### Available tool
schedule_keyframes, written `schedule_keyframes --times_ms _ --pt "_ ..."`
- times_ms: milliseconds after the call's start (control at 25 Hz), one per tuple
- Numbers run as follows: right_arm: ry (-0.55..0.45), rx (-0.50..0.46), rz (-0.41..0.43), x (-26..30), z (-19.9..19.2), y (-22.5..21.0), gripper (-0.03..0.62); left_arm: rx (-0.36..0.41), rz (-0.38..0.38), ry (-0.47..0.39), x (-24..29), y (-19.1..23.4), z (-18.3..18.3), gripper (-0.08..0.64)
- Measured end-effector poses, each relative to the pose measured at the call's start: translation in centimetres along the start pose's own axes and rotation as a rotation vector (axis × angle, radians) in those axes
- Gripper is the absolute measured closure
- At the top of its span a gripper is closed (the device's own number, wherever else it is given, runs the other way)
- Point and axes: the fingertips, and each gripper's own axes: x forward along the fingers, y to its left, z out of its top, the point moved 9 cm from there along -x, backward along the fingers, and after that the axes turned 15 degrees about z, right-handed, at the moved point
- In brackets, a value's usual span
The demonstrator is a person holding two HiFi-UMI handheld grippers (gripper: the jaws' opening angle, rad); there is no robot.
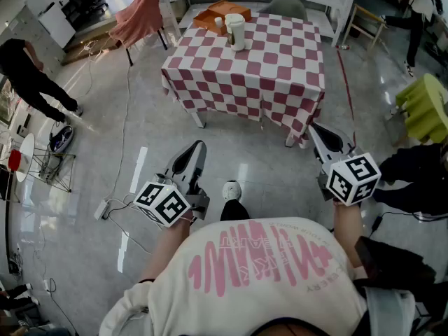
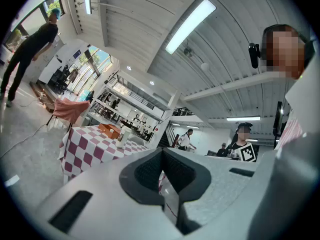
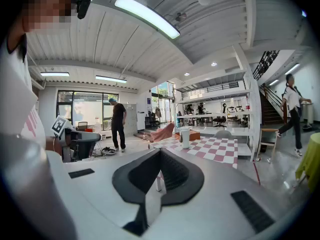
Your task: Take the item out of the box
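Observation:
An orange-brown box (image 1: 222, 12) lies at the far edge of a table with a red-and-white checked cloth (image 1: 280, 89), and a white lidded container (image 1: 236, 32) stands beside it. I stand well short of the table, both grippers held up in front of my body. My left gripper (image 1: 196, 151) and right gripper (image 1: 317, 131) are both shut, with nothing between their jaws. The left gripper view shows its closed jaws (image 2: 161, 154) with the box (image 2: 109, 130) far off. In the right gripper view the shut jaws (image 3: 160, 155) point toward the table (image 3: 215, 150) and the container (image 3: 185, 138).
A grey chair (image 1: 283, 7) stands behind the table. A pink cloth (image 1: 140, 12) hangs over a frame at the back left. A person in black (image 1: 28, 75) walks at the left. A yellow-green seat (image 1: 427, 107) sits at the right, and cables with a power strip (image 1: 105, 208) lie on the floor.

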Motion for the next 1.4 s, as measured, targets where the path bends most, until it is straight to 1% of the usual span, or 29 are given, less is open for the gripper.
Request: schedule_keyframes --times_ms 360,600,920,1400 --pt "0.007 0.000 0.005 2.5 0.2 -1.1 0.588 -0.007 -0.005 -0.006 1.7 1.8 0.6 0.554" --pt "0.010 -0.007 0.011 5.8 0.9 -2.5 0.588 -0.013 -0.009 -0.019 4.1 4.0 2.0 0.554" --pt "-0.019 -0.013 0.008 11.7 3.8 -5.5 0.588 -0.003 -0.035 -0.058 9.2 7.4 5.9 0.554" --pt "-0.108 -0.018 0.001 23.1 9.9 -10.5 0.588 0.032 -0.064 -0.108 18.4 15.0 14.4 0.554"
